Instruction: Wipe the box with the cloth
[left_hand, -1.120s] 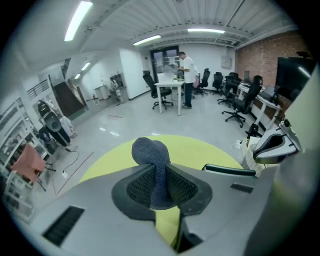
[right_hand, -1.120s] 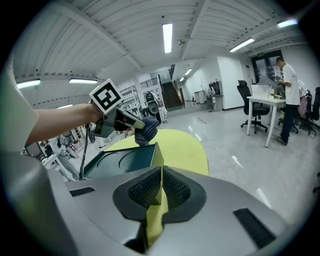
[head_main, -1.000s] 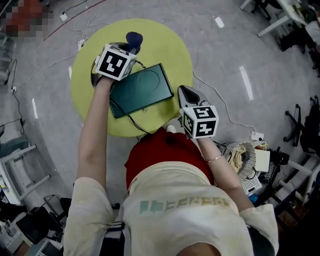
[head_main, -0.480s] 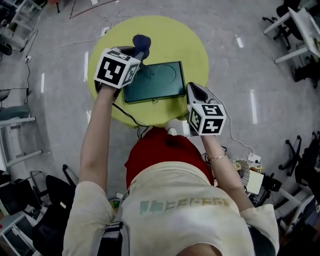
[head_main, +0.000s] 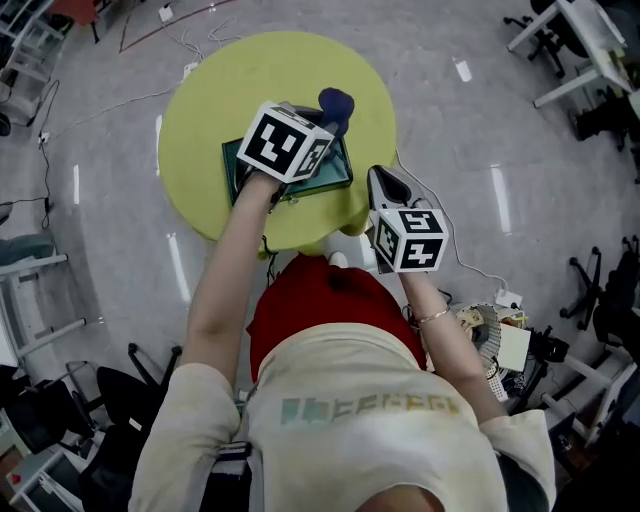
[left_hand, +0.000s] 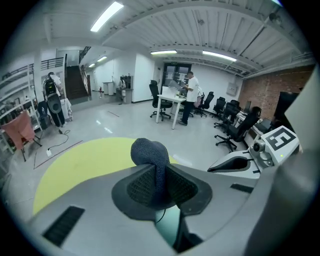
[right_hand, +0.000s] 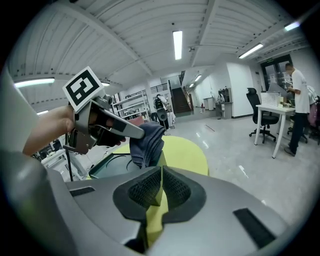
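head: steeply down | gripper views: low, forward, close | shared: yellow table (head_main: 200, 120)

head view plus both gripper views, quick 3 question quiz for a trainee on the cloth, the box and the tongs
1. True or false: the right tongs grip the cloth.
2. The green box lies on: A the floor, B the yellow table, C a chair.
3. Fill in: the left tongs are shut on the ____.

Key: 1 false, they are shut and empty; 2 B; 3 cloth.
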